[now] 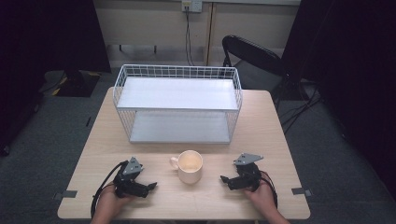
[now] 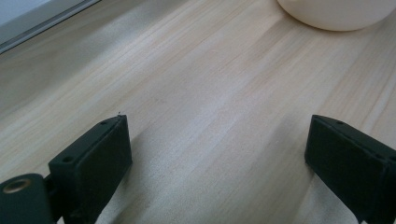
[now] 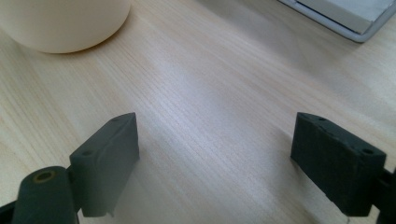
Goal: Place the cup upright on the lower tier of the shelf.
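We hold the left gripper (image 1: 152, 186) low at the near left, our left hand (image 1: 111, 199) wrapped around its rear, forearm coming in from the bottom edge. Its jaws point inward to the right and stand wide apart with nothing between them. Our right hand (image 1: 261, 193) mirrors this with the right gripper (image 1: 224, 179), jaws pointing left, spread wide and empty. Both grippers sit well apart from each other.

Beyond the far side of the pale wooden table (image 1: 275, 140), a black folding chair (image 1: 252, 58) stands on grey carpet (image 1: 46, 135); a cable (image 1: 188, 32) hangs down the cream wall (image 1: 149, 23), dark curtains (image 1: 46, 32) either side.
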A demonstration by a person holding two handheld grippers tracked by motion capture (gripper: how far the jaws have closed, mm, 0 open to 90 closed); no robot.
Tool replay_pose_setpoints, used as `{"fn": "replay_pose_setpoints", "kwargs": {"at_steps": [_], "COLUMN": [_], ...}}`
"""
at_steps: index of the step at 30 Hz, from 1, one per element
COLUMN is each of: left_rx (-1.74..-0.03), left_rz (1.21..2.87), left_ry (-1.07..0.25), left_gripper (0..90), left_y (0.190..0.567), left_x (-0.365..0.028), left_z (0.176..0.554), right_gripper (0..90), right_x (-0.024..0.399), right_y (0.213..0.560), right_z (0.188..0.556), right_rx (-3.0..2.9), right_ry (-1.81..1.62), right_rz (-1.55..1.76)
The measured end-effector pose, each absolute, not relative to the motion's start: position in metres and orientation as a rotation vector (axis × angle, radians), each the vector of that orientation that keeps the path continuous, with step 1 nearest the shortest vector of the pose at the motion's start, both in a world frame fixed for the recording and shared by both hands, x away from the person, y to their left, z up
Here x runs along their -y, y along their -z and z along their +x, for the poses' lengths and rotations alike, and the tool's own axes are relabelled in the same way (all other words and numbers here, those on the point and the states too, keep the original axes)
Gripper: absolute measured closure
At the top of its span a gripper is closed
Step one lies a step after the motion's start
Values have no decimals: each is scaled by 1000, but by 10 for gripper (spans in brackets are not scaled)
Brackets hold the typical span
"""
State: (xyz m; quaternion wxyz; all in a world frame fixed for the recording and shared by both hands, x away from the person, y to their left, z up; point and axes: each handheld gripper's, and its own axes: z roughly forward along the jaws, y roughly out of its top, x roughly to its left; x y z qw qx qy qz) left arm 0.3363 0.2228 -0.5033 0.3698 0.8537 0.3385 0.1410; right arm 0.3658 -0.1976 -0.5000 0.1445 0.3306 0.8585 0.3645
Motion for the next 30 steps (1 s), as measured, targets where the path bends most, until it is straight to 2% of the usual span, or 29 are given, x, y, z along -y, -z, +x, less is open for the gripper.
{"fn": "replay_pose_setpoints", "kwargs": {"at_steps": [9,30], "left_rx": [-863,-868], "left_rz": [2196,2195], "left_ry": [-354,-357], "left_gripper": [49,49], "left_y": [504,504], "left_x": [-222,-222], "left_z": [338,338], "right_gripper": [160,169], "right_x": [199,180], "right_y": [496,460], "right_z": [365,380], "right_rx": [-2494,-2595], "right_ry": [-1013,-1031], "right_rz": [955,887]}}
